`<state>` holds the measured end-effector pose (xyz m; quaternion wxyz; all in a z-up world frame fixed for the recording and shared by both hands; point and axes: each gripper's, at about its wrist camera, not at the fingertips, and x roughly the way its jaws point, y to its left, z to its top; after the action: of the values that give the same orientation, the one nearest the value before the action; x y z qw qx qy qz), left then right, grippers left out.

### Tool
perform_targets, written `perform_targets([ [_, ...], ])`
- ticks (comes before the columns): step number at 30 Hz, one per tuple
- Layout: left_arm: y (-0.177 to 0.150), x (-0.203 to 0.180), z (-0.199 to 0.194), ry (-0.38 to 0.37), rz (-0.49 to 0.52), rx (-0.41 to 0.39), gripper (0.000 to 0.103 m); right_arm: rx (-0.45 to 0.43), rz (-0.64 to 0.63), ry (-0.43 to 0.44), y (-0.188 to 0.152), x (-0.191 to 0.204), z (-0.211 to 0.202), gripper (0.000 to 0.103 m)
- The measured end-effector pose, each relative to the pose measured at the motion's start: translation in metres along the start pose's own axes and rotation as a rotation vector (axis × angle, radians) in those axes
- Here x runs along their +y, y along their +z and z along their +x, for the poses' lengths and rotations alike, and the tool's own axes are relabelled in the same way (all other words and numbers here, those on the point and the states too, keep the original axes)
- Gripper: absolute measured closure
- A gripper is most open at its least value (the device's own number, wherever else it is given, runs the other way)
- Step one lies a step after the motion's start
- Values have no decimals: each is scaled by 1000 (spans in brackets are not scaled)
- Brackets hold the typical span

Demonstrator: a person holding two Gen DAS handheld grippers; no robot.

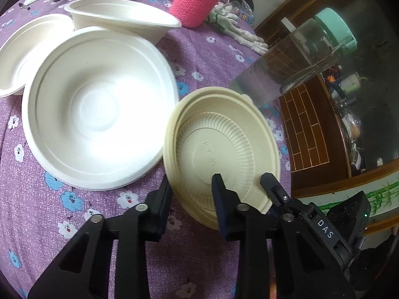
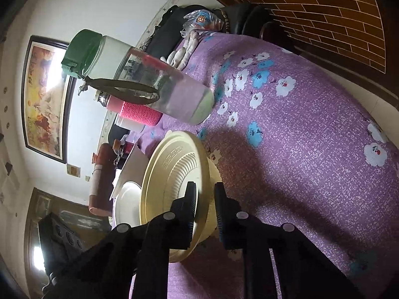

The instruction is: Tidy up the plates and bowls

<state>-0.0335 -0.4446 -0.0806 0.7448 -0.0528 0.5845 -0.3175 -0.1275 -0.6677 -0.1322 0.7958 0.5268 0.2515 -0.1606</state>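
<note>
A cream ribbed bowl [image 1: 222, 147] is held tilted above the purple floral tablecloth [image 1: 74, 211]. My left gripper [image 1: 192, 189] straddles its near rim, one finger outside, one inside, with a wide gap. My right gripper [image 2: 205, 199] has its fingers on both sides of the same cream bowl's [image 2: 172, 174] wall; it shows at lower right in the left wrist view [image 1: 271, 186]. A large white bowl [image 1: 99, 109] sits left of the cream bowl, with two more white bowls [image 1: 122, 17] behind it.
A clear water bottle with a green lid [image 1: 299, 57] stands just beyond the cream bowl. A pink knitted sleeve [image 1: 197, 2], white gloves [image 1: 239, 30] and small items sit at the table's far side. The table edge [image 1: 281, 114] drops off at right.
</note>
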Motion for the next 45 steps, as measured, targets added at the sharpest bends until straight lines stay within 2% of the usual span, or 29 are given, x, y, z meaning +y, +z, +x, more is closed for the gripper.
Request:
perform_targets([
  [3, 1, 2, 1, 9, 1, -3, 87, -10, -13, -11, 0, 2, 0, 89],
  [6, 0, 3, 0, 11, 7, -6, 89, -24, -22, -19, -1, 3, -1, 89],
  [20, -4, -2, -12, 5, 68, -14, 90, -74, -62, -29, -8, 9, -8, 93],
  [30, -16, 5, -38, -22, 111, -43, 92, -100, -54, -50, -36, 14, -37, 93],
  [38, -29, 44, -77, -33, 101, -91, 92, -99, -124, -39, -77, 49, -53, 93],
  [45, -41, 109, -123, 28, 82, -186, 92, -45, -216, -15, -133, 96, -39, 93],
])
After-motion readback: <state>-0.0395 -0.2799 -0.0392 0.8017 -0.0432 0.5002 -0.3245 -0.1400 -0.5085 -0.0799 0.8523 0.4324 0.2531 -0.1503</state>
